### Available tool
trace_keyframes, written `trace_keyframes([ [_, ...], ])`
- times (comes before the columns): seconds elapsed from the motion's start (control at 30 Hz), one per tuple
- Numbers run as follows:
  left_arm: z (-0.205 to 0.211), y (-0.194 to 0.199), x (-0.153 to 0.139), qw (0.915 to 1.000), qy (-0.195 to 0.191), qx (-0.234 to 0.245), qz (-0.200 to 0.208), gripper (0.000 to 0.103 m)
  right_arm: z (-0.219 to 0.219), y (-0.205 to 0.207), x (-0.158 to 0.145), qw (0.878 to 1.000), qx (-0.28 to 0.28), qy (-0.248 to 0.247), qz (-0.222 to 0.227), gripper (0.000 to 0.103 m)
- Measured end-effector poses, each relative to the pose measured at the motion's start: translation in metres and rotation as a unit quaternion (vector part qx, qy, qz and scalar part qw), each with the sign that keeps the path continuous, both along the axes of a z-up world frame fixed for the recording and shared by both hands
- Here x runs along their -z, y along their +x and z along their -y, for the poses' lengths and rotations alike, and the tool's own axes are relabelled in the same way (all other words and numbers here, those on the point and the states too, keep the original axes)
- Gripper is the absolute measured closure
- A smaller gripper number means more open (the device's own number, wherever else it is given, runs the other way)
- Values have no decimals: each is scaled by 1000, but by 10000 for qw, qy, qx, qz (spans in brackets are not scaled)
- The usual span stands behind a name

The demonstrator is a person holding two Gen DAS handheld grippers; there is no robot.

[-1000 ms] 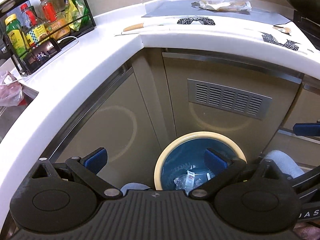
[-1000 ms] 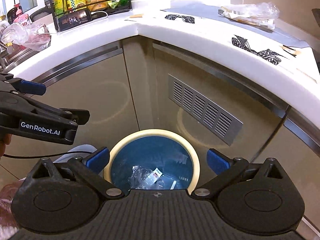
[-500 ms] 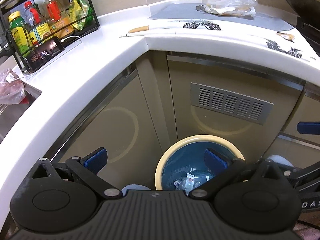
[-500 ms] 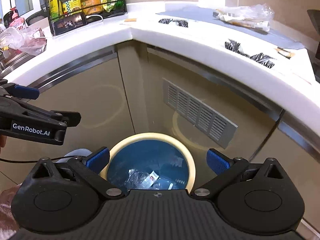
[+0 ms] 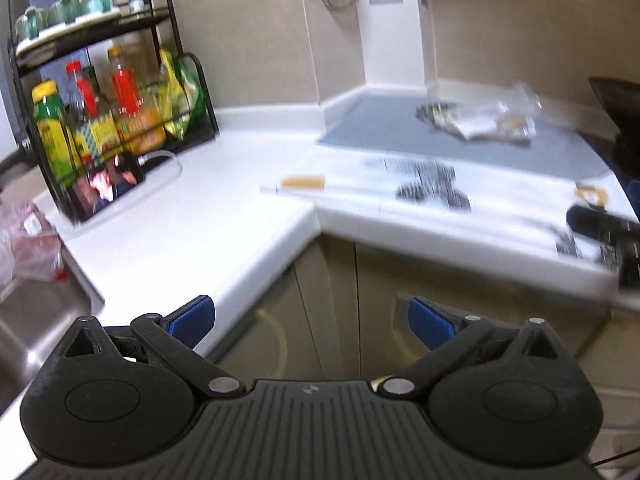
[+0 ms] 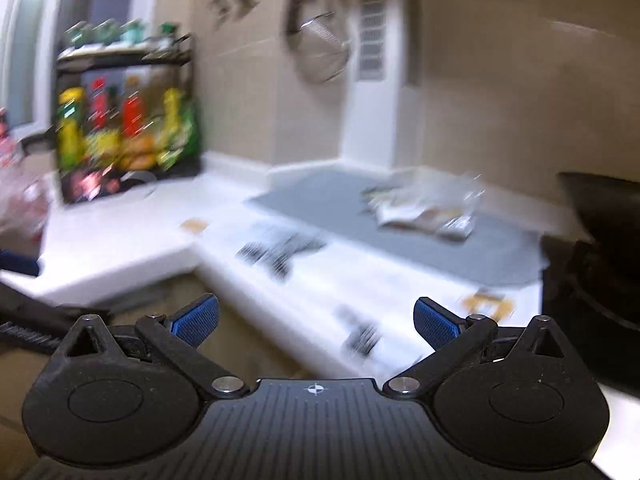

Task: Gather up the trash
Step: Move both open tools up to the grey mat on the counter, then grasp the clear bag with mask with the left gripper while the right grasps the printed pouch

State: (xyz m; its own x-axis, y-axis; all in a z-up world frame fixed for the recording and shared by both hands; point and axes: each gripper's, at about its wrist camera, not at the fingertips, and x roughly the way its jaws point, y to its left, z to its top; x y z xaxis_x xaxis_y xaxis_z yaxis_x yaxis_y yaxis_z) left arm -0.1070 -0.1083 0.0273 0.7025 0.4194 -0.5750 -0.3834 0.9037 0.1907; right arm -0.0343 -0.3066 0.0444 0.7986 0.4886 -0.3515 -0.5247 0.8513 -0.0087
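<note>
Both views blurred. Left gripper spread wide, empty; right gripper likewise, empty, both facing counter. Trash left: plastic wrappers on grey mat near back corner, printed scraps along front edge. Judged: pickup remained, nothing grasped yet.

White countertop: black bottle rack, grey mat bearing clear wrappers, patterned scraps.
</note>
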Motion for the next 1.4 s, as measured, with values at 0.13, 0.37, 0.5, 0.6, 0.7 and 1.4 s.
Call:
trace_keyframes([
  [0.13,-12,25,-21,9999,-101,-42,122,0,0,67,-11,9965,720,387,-179,0],
  [0.37,-28,59,-43,9993,-243,-177,201,0,-2,200,8,9736,1963,1018,-565,0],
  [0.5,-29,79,-46,9995,-170,-180,174,0,7,270,36,9516,2131,1580,-1555,0],
  [0.6,-27,100,-48,9997,-72,-131,170,0,11,299,50,9372,2113,2069,-1848,1],
  [0.7,-20,127,-54,9995,107,31,284,0,12,319,57,9378,1989,2247,-1747,35],
  [1.4,104,436,-27,9453,174,3227,-449,0,31,305,64,9290,1951,2470,-1946,78],
])
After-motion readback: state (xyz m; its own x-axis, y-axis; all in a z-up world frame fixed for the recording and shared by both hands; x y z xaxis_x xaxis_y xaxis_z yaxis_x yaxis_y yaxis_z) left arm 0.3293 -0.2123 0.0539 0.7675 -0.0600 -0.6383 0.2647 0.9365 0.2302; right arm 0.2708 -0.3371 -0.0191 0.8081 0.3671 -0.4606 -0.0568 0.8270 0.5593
